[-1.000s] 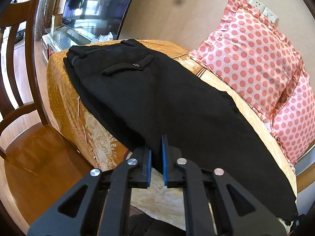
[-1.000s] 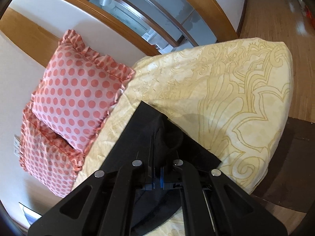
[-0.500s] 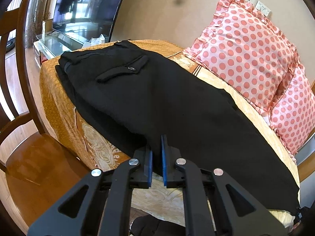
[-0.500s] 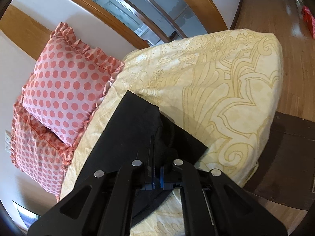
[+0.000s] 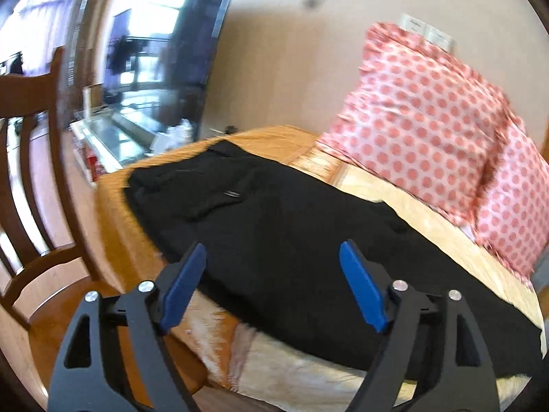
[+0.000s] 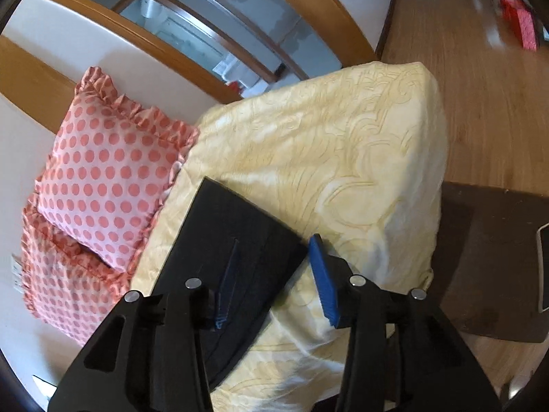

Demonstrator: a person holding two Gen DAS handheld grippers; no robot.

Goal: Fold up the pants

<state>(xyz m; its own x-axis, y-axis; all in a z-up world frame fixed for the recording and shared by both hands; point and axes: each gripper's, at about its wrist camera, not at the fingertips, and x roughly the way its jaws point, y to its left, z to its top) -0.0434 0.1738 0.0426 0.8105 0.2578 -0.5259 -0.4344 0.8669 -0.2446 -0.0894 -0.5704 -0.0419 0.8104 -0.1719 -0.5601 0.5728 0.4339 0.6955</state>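
Black pants (image 5: 281, 226) lie flat, folded lengthwise, on a yellow patterned bed cover (image 5: 442, 237); the waist with a back pocket is at the far left. My left gripper (image 5: 272, 271) is open, with blue pads, just above the pants' near edge. In the right wrist view the pants' leg end (image 6: 236, 237) lies flat on the cover (image 6: 343, 171). My right gripper (image 6: 274, 267) is open over its hem corner, holding nothing.
Two pink polka-dot pillows (image 5: 432, 127) lean on the wall behind the pants and also show in the right wrist view (image 6: 106, 178). A wooden chair (image 5: 31, 178) stands at the left. A dark mat (image 6: 497, 264) and wooden floor (image 6: 480, 79) lie beyond the bed's end.
Both grippers have opened and let go of the pants, which now lie flat. The left view is blurred from movement and has pulled back slightly.
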